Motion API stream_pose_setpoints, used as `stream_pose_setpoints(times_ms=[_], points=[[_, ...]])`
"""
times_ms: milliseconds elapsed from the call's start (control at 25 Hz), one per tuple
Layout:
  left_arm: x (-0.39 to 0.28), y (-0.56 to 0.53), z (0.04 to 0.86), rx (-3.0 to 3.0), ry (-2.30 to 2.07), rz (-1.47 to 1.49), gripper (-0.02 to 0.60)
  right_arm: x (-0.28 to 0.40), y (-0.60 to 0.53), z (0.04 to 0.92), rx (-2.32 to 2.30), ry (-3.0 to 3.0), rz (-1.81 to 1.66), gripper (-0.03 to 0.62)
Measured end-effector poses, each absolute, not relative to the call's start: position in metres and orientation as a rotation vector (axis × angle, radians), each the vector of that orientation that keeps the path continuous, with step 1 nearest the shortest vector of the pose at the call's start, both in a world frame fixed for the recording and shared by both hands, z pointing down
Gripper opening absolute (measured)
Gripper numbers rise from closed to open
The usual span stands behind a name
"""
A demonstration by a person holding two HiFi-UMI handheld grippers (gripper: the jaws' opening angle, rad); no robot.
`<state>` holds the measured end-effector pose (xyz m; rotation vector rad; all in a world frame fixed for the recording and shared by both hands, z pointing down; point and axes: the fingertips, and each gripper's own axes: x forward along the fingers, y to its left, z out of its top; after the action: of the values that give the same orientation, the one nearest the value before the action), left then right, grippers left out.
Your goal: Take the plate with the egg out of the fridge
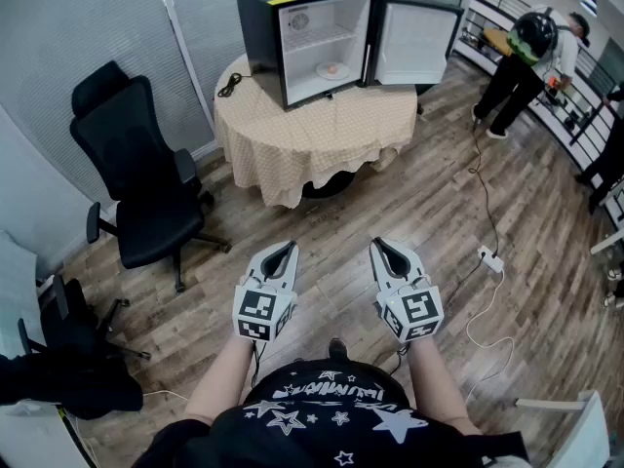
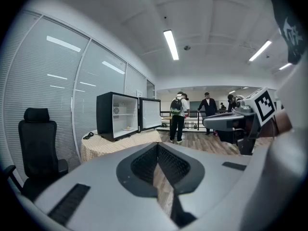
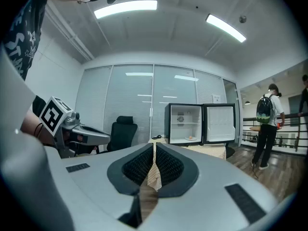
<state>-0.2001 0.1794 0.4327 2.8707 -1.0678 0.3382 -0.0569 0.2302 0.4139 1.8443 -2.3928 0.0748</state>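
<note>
A small black fridge (image 1: 261, 27) stands on a round table (image 1: 312, 130) with a beige cloth, its door (image 1: 414, 42) swung open to the right. On its lower shelf lies a white plate with an egg (image 1: 331, 69), also seen small and far off in the left gripper view (image 2: 127, 128) and the right gripper view (image 3: 190, 138). Both grippers hang over the wooden floor, well short of the table and pointing toward it. My left gripper (image 1: 287, 249) (image 2: 158, 148) is shut and holds nothing. My right gripper (image 1: 378, 247) (image 3: 154, 146) is likewise shut and holds nothing.
A black office chair (image 1: 136, 183) stands left of the table, and another chair (image 1: 58, 330) sits at the lower left. A power strip with a white cable (image 1: 490, 258) lies on the floor to the right. A person with a backpack (image 1: 526, 52) bends over at the far right. A black cord (image 1: 231, 86) rests on the tablecloth.
</note>
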Motion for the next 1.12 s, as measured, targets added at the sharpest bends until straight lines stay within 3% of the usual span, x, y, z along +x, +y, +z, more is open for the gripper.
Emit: stream_pose_setpoints(times_ms=[640,1120], points=[[-0.224,0.185,0.432,2.868,-1.092,0.321,0.009,-0.075,0.233,0.412,1.856,-2.414,0.077,0.037],[-0.272,0.210,0.445,2.855,-1.063,0.264,0.009,-0.127,0.263,0.428,1.860,-2.421,0.075,0.037]])
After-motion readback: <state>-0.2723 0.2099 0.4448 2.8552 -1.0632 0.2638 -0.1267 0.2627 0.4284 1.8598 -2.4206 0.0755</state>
